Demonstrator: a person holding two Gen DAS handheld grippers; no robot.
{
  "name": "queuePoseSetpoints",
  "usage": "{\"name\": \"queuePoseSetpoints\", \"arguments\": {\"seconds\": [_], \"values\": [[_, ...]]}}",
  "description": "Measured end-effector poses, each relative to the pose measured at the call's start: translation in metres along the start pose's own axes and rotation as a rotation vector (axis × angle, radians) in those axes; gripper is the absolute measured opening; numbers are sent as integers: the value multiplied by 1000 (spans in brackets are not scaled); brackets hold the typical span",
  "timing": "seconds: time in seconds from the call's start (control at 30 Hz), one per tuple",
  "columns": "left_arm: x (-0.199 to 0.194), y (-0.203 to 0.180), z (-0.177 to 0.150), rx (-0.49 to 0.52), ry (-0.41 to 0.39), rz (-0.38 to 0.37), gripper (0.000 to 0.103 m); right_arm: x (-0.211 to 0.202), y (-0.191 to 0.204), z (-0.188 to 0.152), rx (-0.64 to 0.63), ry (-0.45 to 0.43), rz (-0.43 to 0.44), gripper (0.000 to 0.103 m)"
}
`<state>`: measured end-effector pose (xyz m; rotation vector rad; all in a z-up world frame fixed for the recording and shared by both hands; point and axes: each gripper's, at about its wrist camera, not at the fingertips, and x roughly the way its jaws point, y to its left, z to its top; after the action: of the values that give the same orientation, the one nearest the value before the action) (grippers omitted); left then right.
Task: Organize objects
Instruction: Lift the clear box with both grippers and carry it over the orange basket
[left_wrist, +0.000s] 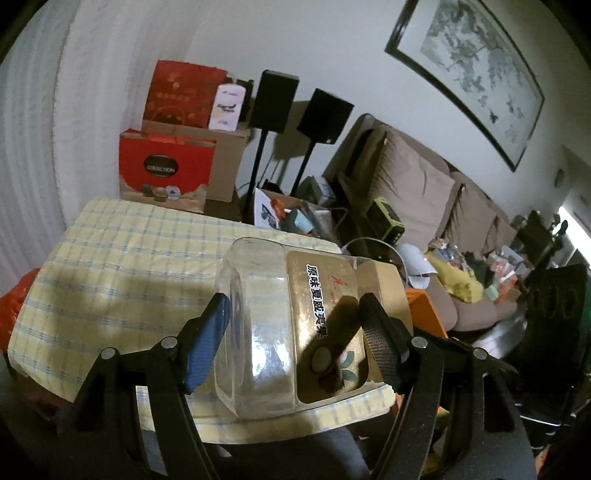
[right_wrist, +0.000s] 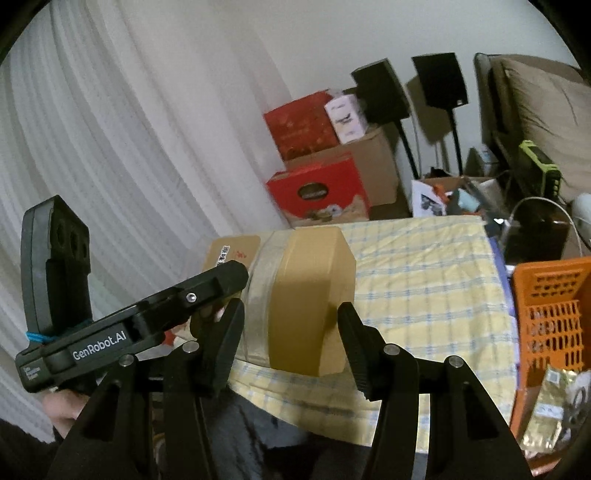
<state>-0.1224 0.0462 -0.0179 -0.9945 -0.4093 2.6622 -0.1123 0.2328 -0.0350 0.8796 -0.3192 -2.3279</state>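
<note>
A clear plastic jar (left_wrist: 258, 295) with a gold label in Chinese print and a gold lid (right_wrist: 310, 277) lies on its side, held above a table under a yellow checked cloth (left_wrist: 110, 258). My left gripper (left_wrist: 293, 343) is shut on the jar's clear body, its pads pressing both sides. The right gripper (right_wrist: 293, 332) is shut on the gold lid end. In the right wrist view, the left hand's black housing marked GenRobot.AI (right_wrist: 96, 349) reaches in from the left, one finger lying over the jar. A person's hand (right_wrist: 59, 410) shows below it.
An orange slotted basket (right_wrist: 546, 306) stands at the table's right edge, a gold packet (right_wrist: 550, 406) in front of it. Behind the table are red gift boxes (left_wrist: 166, 170), a cardboard box, two black speakers on stands (left_wrist: 273, 99) and a cluttered sofa (left_wrist: 413, 192). White curtain on the left.
</note>
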Motion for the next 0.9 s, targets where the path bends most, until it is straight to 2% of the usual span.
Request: {"name": "queuePoseSetpoints", "arguments": {"seconds": [0.27, 0.4, 0.6, 0.9], "values": [[-4, -53, -9, 63, 18, -29, 68, -48, -18, -10, 32, -40, -24, 54], [4, -81, -24, 91, 37, -22, 68, -70, -28, -22, 40, -41, -79, 55], [13, -119, -38, 132, 73, -52, 68, -94, -54, -39, 82, -35, -113, 55], [14, -191, -54, 234, 93, -74, 65, -152, -90, -56, 162, -87, -144, 54]]}}
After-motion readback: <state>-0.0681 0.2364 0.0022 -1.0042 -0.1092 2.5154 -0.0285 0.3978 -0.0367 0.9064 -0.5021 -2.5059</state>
